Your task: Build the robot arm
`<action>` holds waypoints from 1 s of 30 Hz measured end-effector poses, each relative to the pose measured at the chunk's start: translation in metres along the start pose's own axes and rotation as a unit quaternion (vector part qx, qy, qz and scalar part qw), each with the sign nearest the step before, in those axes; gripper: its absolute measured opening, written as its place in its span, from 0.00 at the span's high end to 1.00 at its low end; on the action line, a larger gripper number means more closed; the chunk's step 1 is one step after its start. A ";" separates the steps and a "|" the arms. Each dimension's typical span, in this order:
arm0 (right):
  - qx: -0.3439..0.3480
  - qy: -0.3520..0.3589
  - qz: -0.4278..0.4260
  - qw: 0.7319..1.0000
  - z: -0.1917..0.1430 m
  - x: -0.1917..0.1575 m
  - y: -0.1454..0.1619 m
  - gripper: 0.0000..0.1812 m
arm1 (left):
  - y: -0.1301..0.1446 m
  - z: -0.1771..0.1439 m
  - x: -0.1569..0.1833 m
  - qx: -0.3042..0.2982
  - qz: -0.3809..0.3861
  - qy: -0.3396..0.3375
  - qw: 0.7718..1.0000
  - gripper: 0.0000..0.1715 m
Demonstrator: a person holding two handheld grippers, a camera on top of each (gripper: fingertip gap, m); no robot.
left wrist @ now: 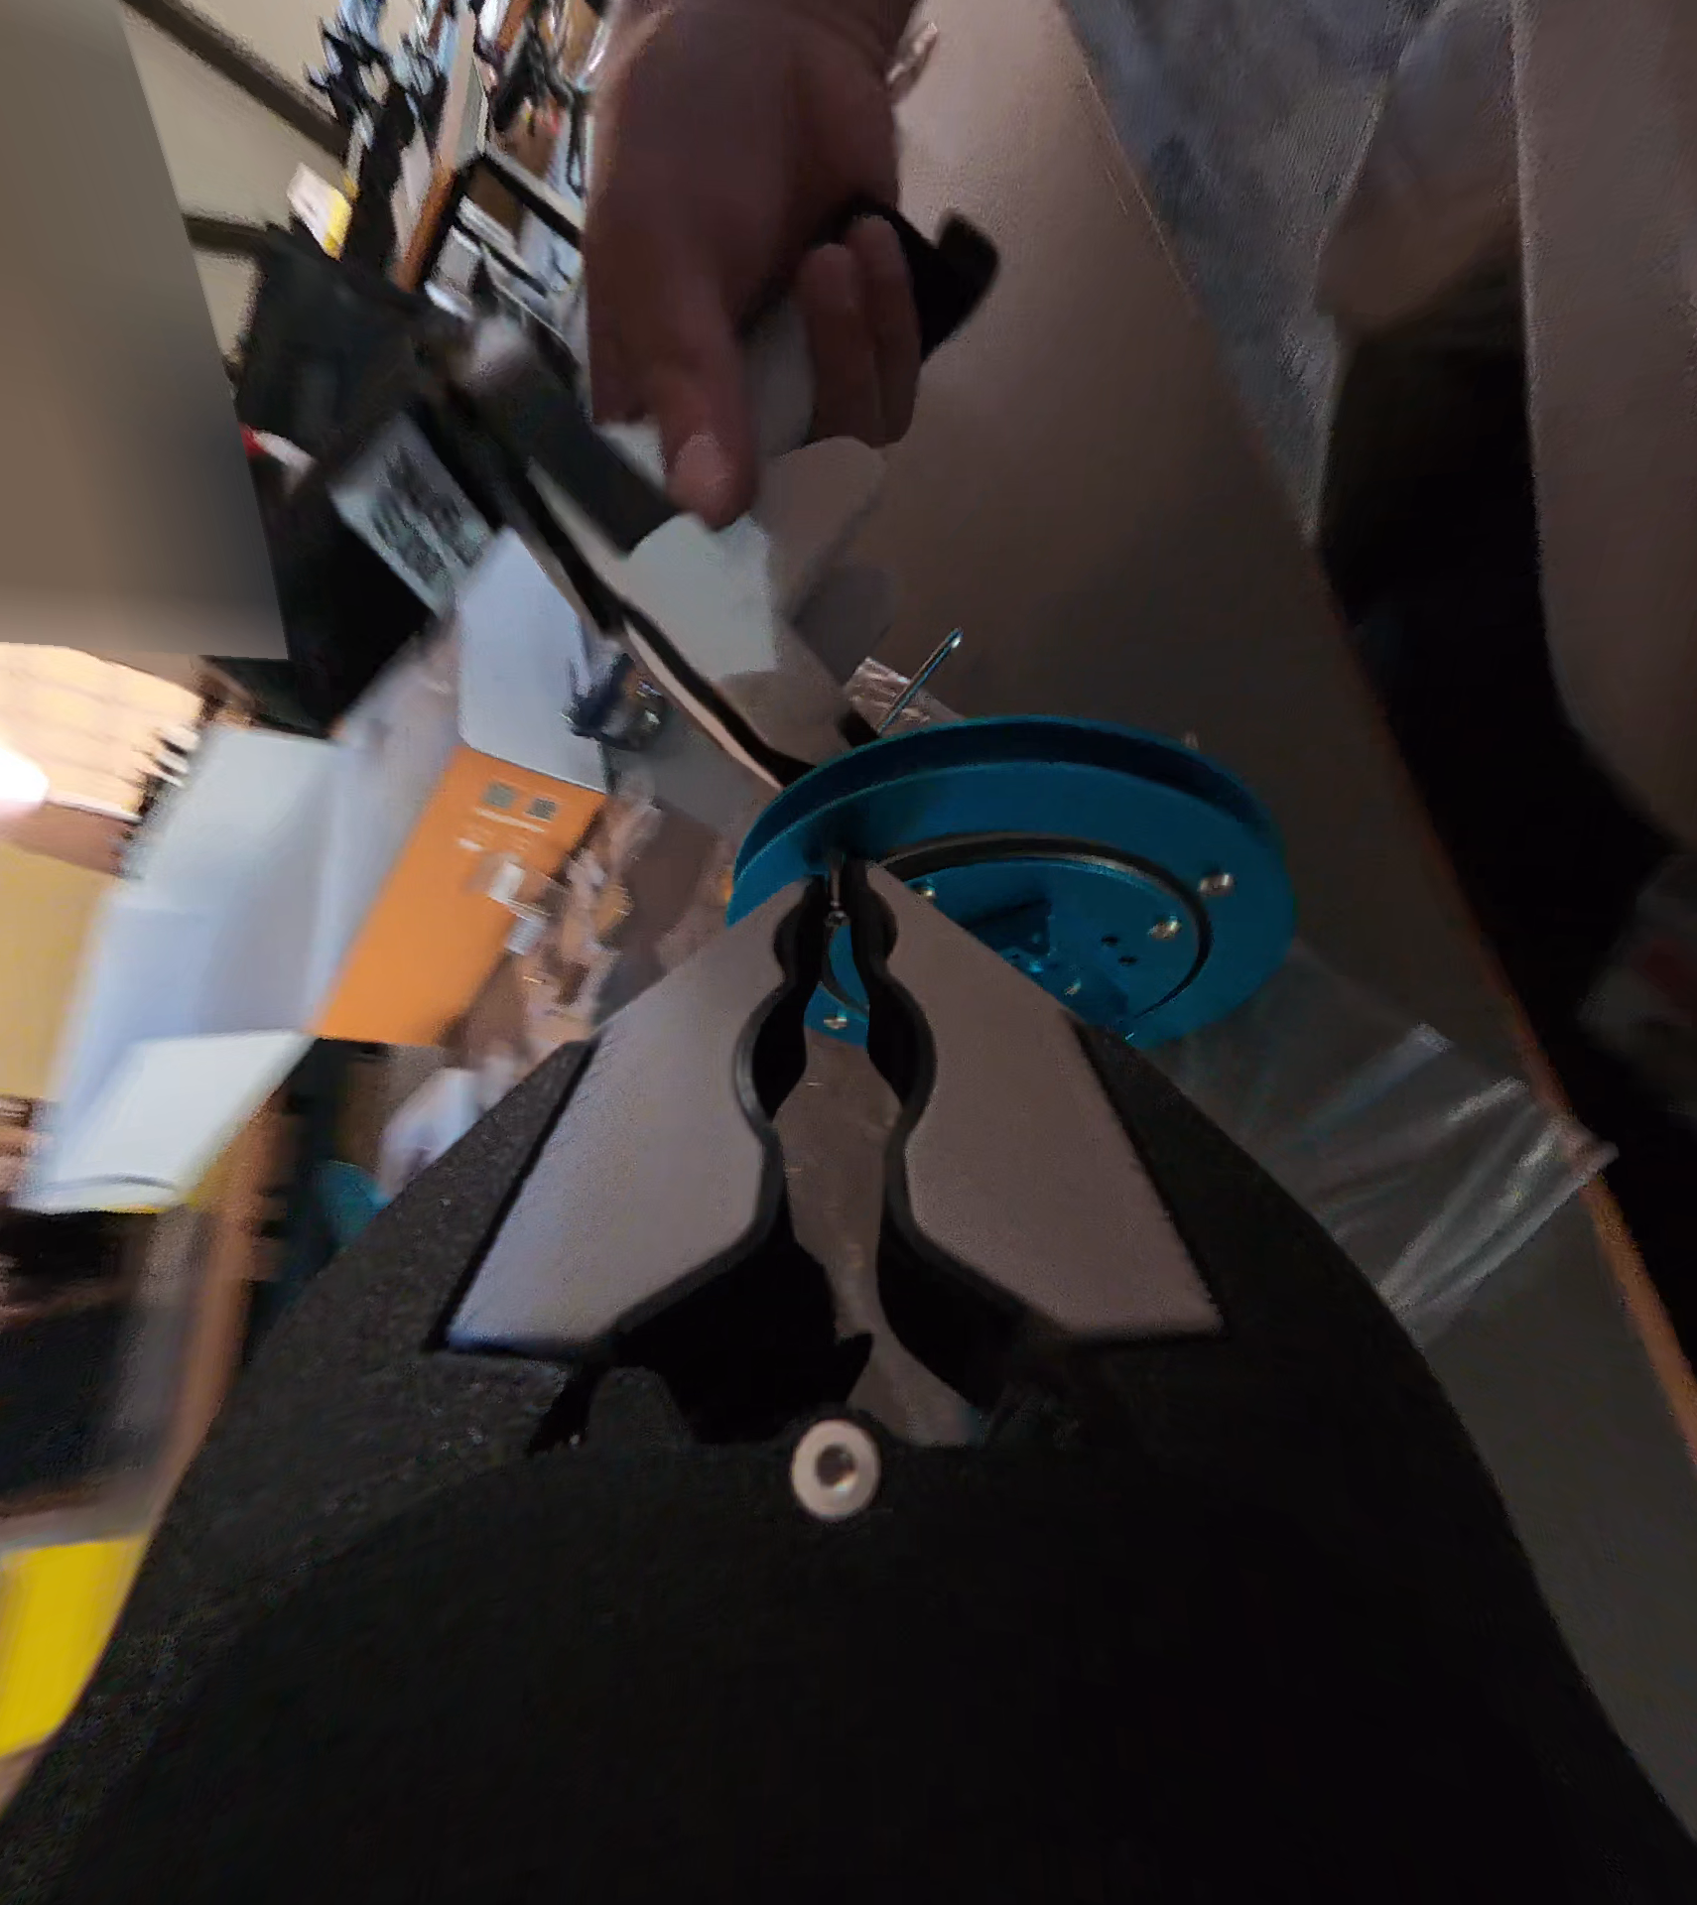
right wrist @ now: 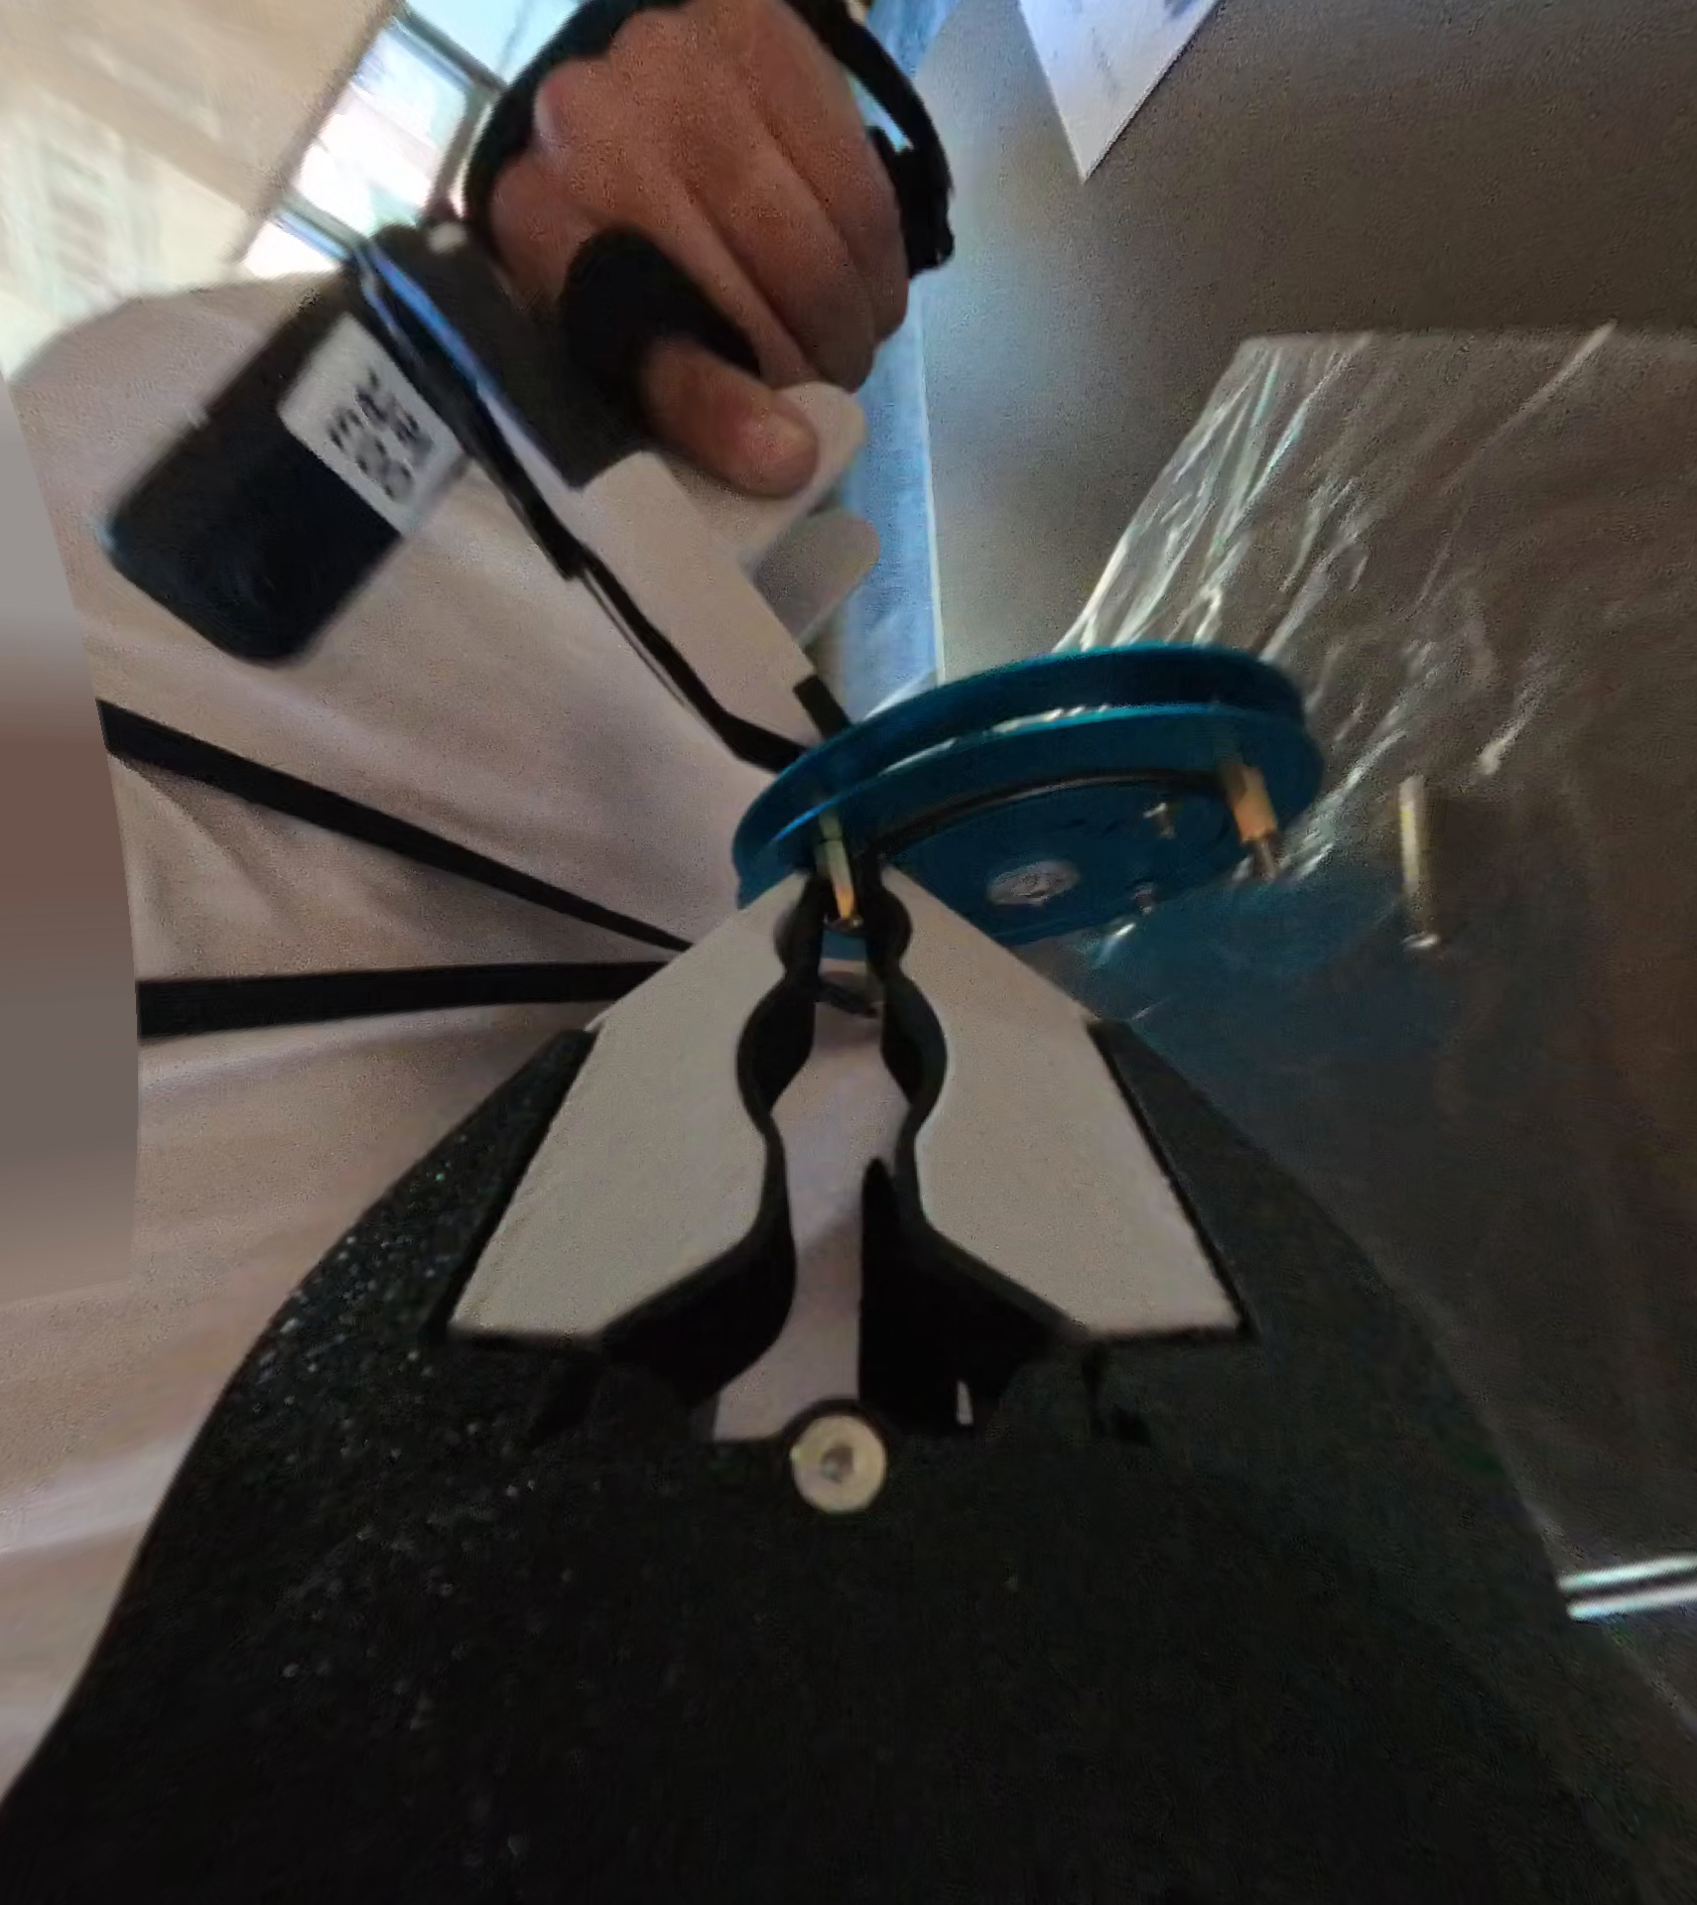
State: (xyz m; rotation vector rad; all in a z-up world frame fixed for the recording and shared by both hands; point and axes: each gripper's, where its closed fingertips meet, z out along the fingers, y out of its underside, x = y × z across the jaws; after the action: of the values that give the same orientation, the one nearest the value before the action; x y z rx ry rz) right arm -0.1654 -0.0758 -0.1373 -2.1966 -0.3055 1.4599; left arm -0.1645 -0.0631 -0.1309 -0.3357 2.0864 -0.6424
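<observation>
- Left hand-held gripper (left wrist: 839, 907): jaws are drawn narrow onto the rim of the blue disc assembly (left wrist: 1030, 825), at a small post between its two plates.
- Blue disc assembly: it is held between both tools, apparently lifted clear of the bench (left wrist: 1082, 464), so each supports one edge.
- Right hand-held gripper (right wrist: 850, 912): jaws are closed narrowly about a brass standoff (right wrist: 839, 871) at the opposite rim.
- Clear plastic bag (right wrist: 1442, 577): it is seen just beside the assembly.
</observation>
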 end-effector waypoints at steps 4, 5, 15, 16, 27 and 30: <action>-0.023 0.232 -0.340 0.911 -0.003 0.009 -0.009 0.94 | 0.004 0.000 -0.003 0.007 -0.262 0.100 0.960 0.98; -0.043 0.283 -0.398 0.872 -0.004 0.012 -0.009 0.95 | 0.003 -0.001 -0.002 0.010 -0.323 0.131 0.937 0.98; -0.126 0.473 -0.563 0.666 -0.009 0.021 -0.018 0.97 | 0.000 -0.003 -0.002 0.005 -0.585 0.264 0.767 0.98; -0.119 0.476 -0.576 0.654 -0.007 0.016 -0.020 0.97 | 0.000 -0.003 -0.002 0.008 -0.604 0.274 0.748 0.98; -0.127 0.218 -0.205 0.946 -0.005 0.005 -0.006 0.98 | -0.003 0.000 0.001 -0.017 -0.130 0.074 0.989 0.99; -0.132 0.097 -0.054 0.985 -0.005 -0.001 -0.001 0.98 | -0.002 0.000 -0.001 -0.034 0.030 -0.007 0.999 0.99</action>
State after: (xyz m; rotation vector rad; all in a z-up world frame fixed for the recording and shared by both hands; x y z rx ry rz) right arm -0.1614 -0.0765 -0.1341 -2.4660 -0.5698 1.1936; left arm -0.1638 -0.0648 -0.1293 -0.3132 2.1012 -0.5318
